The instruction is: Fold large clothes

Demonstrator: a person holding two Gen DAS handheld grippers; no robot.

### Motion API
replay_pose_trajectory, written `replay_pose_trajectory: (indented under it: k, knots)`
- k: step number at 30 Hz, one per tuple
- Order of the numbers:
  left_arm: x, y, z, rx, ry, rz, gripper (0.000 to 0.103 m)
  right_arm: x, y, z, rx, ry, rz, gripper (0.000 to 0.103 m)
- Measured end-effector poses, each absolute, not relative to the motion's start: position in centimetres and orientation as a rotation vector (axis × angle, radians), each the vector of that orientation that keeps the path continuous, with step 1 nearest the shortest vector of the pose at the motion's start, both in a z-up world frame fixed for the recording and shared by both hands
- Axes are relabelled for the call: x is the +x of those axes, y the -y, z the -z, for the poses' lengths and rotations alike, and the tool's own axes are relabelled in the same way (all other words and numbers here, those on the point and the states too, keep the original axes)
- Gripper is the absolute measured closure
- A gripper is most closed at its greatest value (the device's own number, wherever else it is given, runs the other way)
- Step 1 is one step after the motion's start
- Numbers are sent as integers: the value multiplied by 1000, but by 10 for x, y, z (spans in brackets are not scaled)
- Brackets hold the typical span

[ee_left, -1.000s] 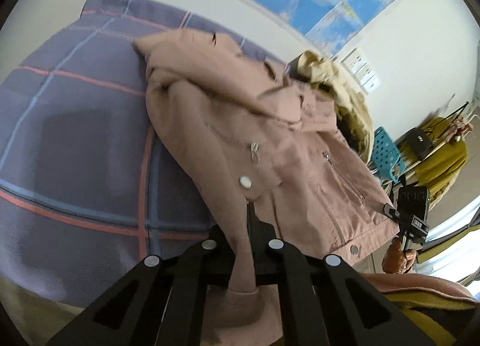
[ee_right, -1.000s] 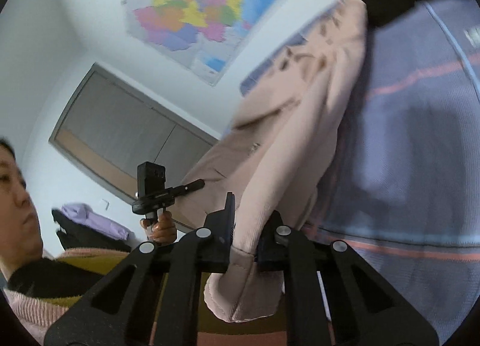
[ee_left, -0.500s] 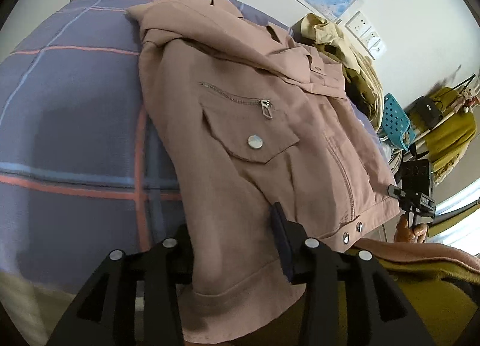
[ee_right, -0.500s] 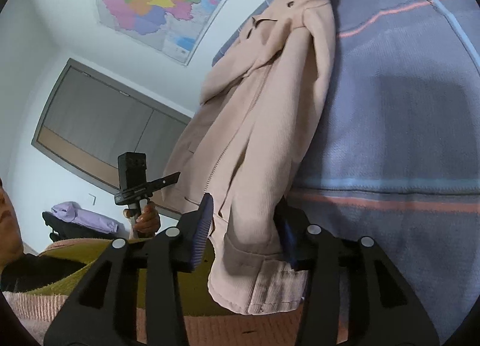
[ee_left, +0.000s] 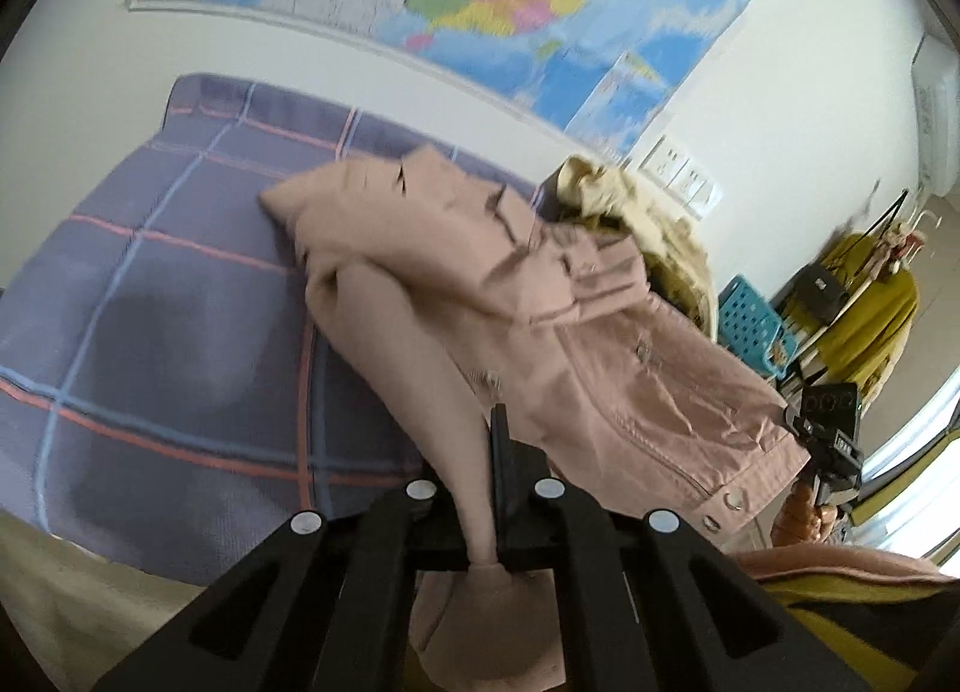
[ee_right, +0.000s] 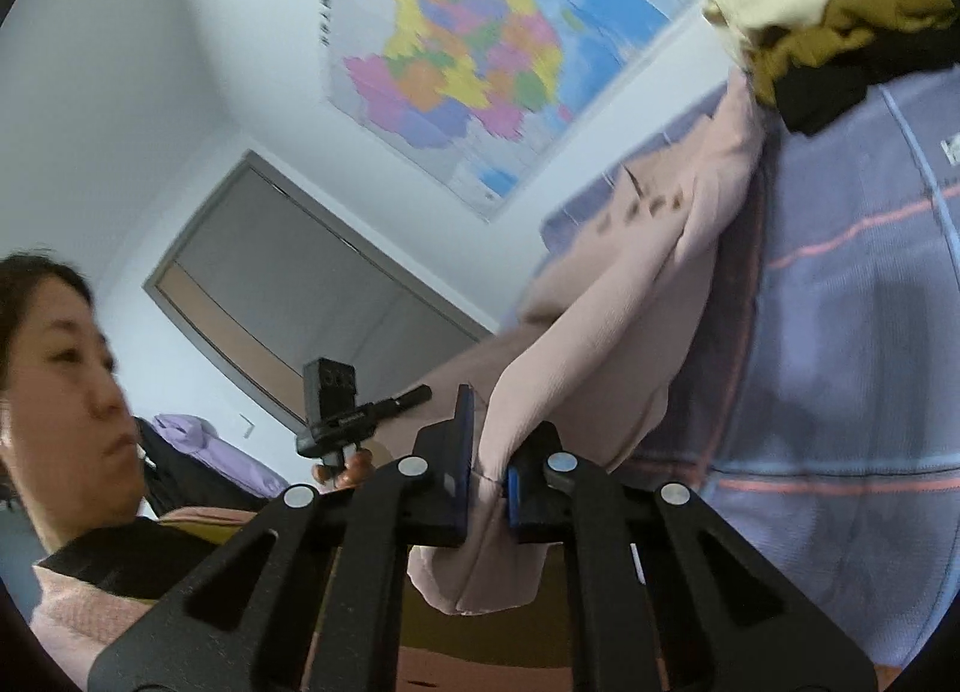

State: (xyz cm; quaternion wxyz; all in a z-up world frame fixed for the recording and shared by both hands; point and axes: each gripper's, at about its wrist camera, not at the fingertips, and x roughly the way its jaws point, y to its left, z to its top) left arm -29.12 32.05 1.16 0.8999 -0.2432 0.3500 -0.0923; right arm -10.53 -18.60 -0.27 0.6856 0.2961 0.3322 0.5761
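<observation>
Wall map (ee_left: pixel 516 2) (lettering unreadable)

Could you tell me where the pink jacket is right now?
In the left wrist view, the pink jacket lies on the checked blanket, beside the yellow clothes pile.

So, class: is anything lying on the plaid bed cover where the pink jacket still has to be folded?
Nothing visible lies on the open plaid bed cover beside the pink jacket. A heap of yellow clothes sits at the jacket's far end, touching its collar area.
</observation>
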Motion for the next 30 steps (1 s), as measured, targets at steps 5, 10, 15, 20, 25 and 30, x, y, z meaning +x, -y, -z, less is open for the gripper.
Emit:
replay_pose_trajectory:
  k: [5,10,15,20,25,30]
  knots:
    - [-282,-345,-21,-581,-690,197,101,-97,183,-11,666,-716,-1274,94]
    - [-251,-355,-39,-572,-702,176,100,-61,170,-34,699,-707,-1265,94]
    - [-215,-372,-62,-540,-718,166,99,-7,156,-55,710,-715,-1202,94]
    - [-164,-385,-77,-530,-758,147,99,56,136,-65,740,-753,-1149,94]
    - [-116,-403,-73,-545,-799,116,98,113,115,-62,760,-808,-1092,94]
    - [-60,-418,-50,-537,-900,44,98,175,94,-40,768,-908,-990,93]
